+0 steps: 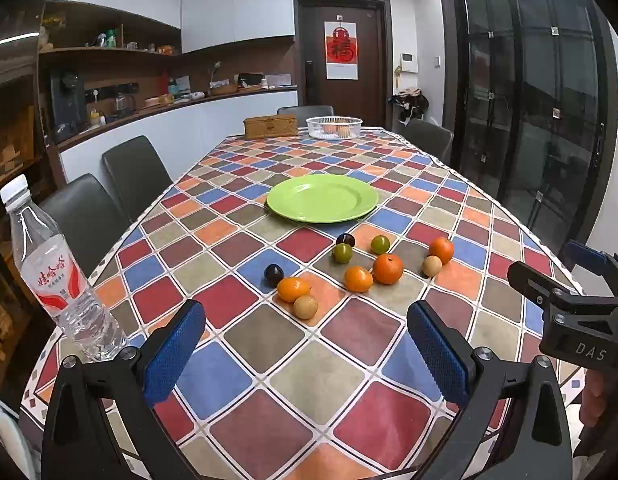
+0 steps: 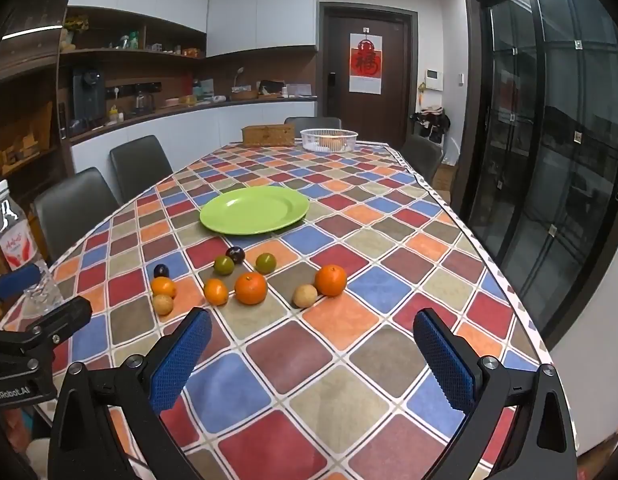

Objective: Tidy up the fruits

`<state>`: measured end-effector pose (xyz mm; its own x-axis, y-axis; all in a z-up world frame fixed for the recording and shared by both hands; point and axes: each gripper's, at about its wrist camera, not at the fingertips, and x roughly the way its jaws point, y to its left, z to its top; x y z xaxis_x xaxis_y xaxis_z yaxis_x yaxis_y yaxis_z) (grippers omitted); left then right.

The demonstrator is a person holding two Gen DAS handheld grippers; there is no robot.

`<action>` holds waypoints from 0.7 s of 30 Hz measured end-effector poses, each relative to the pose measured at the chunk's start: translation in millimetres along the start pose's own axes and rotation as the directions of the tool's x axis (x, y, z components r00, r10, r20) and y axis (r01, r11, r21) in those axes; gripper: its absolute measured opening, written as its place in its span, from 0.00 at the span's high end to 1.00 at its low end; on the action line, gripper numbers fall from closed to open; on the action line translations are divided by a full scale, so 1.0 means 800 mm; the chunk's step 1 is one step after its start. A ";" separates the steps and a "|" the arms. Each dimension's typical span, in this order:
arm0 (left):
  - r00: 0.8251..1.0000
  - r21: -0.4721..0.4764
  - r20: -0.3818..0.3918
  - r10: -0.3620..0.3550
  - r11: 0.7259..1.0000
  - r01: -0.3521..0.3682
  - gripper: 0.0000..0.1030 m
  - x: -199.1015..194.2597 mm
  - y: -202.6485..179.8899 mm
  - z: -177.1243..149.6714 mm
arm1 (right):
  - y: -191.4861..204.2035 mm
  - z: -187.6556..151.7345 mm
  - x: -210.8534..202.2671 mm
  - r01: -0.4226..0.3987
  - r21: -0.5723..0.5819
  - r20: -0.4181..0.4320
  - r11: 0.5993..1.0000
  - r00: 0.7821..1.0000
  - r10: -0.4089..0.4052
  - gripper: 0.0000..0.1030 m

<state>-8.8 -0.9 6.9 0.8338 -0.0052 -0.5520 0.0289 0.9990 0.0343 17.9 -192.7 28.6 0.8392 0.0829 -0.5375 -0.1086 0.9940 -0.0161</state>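
Long desk (image 1: 349, 364) under a checked cloth of red, blue, orange and tan squares. Near its middle, an empty green plate (image 1: 322, 197), lying flat. Just in front of the plate, a loose scatter of small fruit, all resting on the cloth, none on the plate: two dark plums (image 1: 273, 274) (image 1: 345, 239), two green fruits (image 1: 342, 253) (image 1: 380, 244), four orange citrus (image 1: 293, 289) (image 1: 358, 279) (image 1: 387, 268) (image 1: 441, 250), and two pale tan round fruits (image 1: 305, 307) (image 1: 432, 266). Nearest tan fruit touching the leftmost orange; the other tan one touching the rightmost orange. At the far end, a white mesh basket (image 1: 334, 127) with something orange inside, beside a woven box (image 1: 270, 126). On the near left edge, a clear water bottle (image 1: 55, 272) with a white cap, standing upright. Left gripper (image 1: 305, 354) tilted down over the near part of the desk, blue pads spread wide, nothing between them, well short of the fruit. Right gripper (image 2: 312, 360) likewise angled down, pads wide apart and empty, beside the left one. Dark chairs (image 1: 135, 174) along the left side and at the far end.
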 end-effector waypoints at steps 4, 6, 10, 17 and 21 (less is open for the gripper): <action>1.000 -0.002 0.005 0.002 1.000 -0.002 0.00 -0.003 0.004 0.001 | 0.001 0.002 -0.003 -0.006 -0.003 0.002 1.000 1.000 0.006 0.01; 1.000 -0.003 0.009 0.004 1.000 -0.004 0.00 -0.004 0.006 0.001 | 0.004 -0.002 -0.002 -0.008 -0.006 0.008 1.000 1.000 0.008 0.01; 1.000 -0.001 0.019 0.010 1.000 -0.010 0.00 -0.007 0.007 0.002 | 0.003 -0.002 -0.001 -0.008 -0.008 0.012 1.000 1.000 0.008 0.01; 0.999 0.004 0.036 0.010 1.000 -0.010 0.00 -0.011 0.005 0.003 | 0.004 -0.003 -0.003 -0.010 -0.011 0.023 1.000 1.000 0.011 0.01; 0.999 0.008 0.048 0.012 1.000 -0.013 0.00 -0.014 0.005 0.004 | 0.005 -0.002 -0.004 -0.011 -0.013 0.027 1.000 1.000 0.011 0.01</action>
<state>-15.9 3.2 15.8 0.8597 0.0050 -0.5107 0.0226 0.9986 0.0477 13.8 -189.4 29.3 0.8522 0.0957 -0.5143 -0.1245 0.9920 -0.0216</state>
